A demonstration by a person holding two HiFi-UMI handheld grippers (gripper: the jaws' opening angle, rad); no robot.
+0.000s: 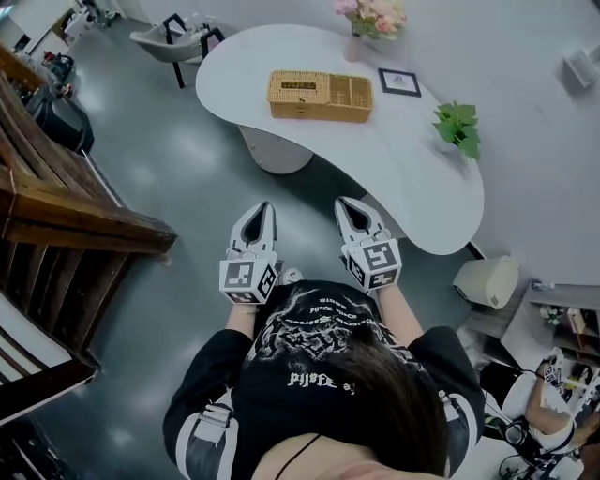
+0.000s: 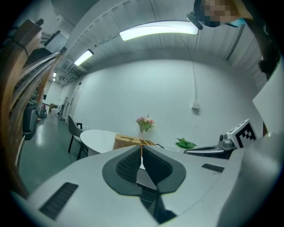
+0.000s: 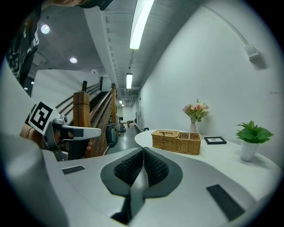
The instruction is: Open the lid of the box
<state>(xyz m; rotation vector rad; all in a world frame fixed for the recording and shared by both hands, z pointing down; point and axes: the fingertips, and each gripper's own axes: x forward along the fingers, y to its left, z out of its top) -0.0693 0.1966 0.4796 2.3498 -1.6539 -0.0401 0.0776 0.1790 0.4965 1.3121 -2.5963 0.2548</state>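
- Head view: the person stands on the floor, well apart from the white table (image 1: 427, 192). The wicker box (image 1: 320, 96) sits on the table's far part, near a picture frame (image 1: 399, 82) and a vase of flowers (image 1: 373, 17). The lid (image 1: 298, 86) lies flat over the box's left section, and the right section shows open compartments. The left gripper (image 1: 265, 208) and the right gripper (image 1: 346, 203) are held side by side in front of the chest, pointing toward the table, and neither is near the box.
- Left gripper view: the left gripper (image 2: 141, 150) has its jaws pressed together with nothing between them. The box (image 2: 129, 141) appears small and distant beyond the tips.
- Right gripper view: the right gripper (image 3: 143, 153) is likewise closed and empty. The box (image 3: 176, 141) stands ahead on the table with its lid (image 3: 165, 133) down.
- Step in hand, as I judge it: the approach. The lid is untouched and no grasp has begun.
- The next move calls for getting within reach of the table and parting one gripper's jaws. That gripper then needs to line up on the lid's edge or handle slot, while the other perhaps steadies the light basket.
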